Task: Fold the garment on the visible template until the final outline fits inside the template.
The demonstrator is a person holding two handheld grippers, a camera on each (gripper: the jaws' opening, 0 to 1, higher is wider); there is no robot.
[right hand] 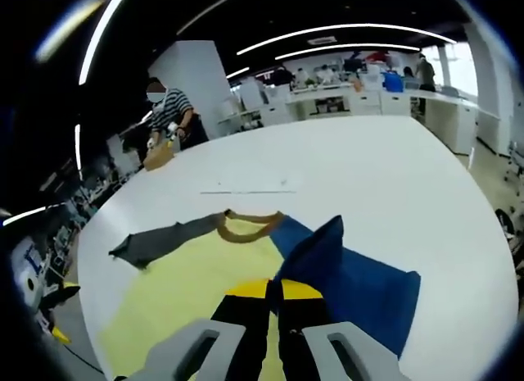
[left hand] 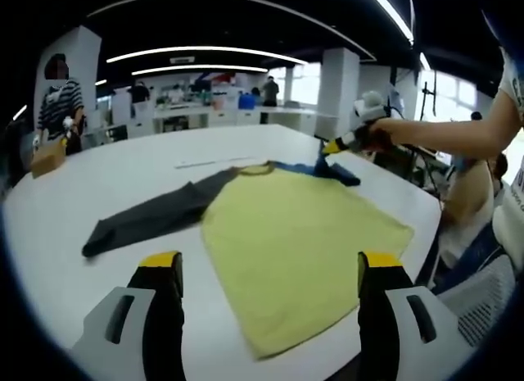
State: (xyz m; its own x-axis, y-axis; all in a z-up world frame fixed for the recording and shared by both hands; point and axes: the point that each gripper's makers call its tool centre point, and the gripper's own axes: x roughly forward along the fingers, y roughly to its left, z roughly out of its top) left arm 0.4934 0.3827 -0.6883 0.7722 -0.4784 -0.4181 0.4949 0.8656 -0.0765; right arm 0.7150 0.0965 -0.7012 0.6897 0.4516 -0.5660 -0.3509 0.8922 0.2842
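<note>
White worktable [left hand: 98, 192] in a bright open office, a yellow shirt [left hand: 295, 242] spread flat on it.

Across the table's middle the garment lies face down or up, I cannot tell which, its grey sleeve [left hand: 151, 221] stretched toward the left edge and its blue sleeve [right hand: 360, 287] lifted near the right edge. The right gripper [right hand: 273, 295] has its jaws pressed together on that blue sleeve, raising a peak of cloth. The left gripper [left hand: 270, 262] hovers over the near hem with its yellow-tipped jaws spread wide, holding nothing. At the far edge a person in a striped top [right hand: 168, 111] stands by a cardboard box [right hand: 160, 156].
</note>
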